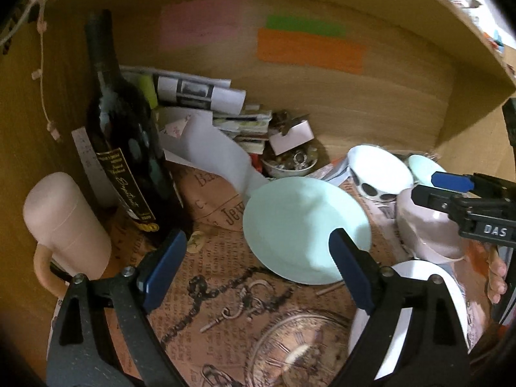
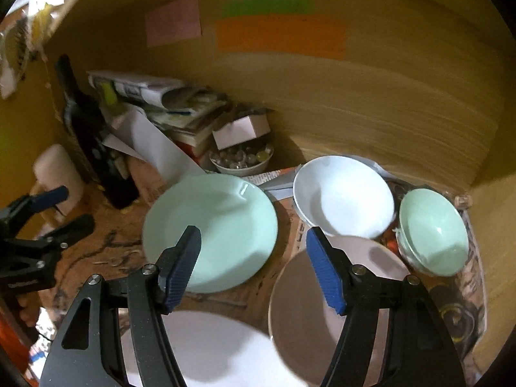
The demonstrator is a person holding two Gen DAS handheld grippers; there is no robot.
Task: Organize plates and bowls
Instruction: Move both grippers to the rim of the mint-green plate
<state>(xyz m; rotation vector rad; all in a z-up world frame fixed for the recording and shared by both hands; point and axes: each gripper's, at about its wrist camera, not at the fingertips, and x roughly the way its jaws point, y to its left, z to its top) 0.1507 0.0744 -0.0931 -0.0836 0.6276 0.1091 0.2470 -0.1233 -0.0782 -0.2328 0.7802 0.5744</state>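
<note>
A mint plate (image 1: 306,229) (image 2: 211,230) lies on the printed paper liner of a wooden shelf. A white bowl (image 2: 343,195) (image 1: 382,169) and a mint bowl (image 2: 433,238) stand behind and right. A pinkish bowl (image 2: 335,306) (image 1: 429,225) sits at the front right, under the right finger of my right gripper (image 2: 254,267), which is open and empty. A white plate (image 2: 206,351) (image 1: 416,309) lies at the front. My left gripper (image 1: 258,264) is open and empty, just short of the mint plate.
A dark wine bottle (image 1: 125,148) and a pink mug (image 1: 64,225) stand at the left. Stacked papers and books (image 1: 200,103), a small box and a bowl of trinkets (image 1: 290,161) fill the back. Wooden walls close in the back and right.
</note>
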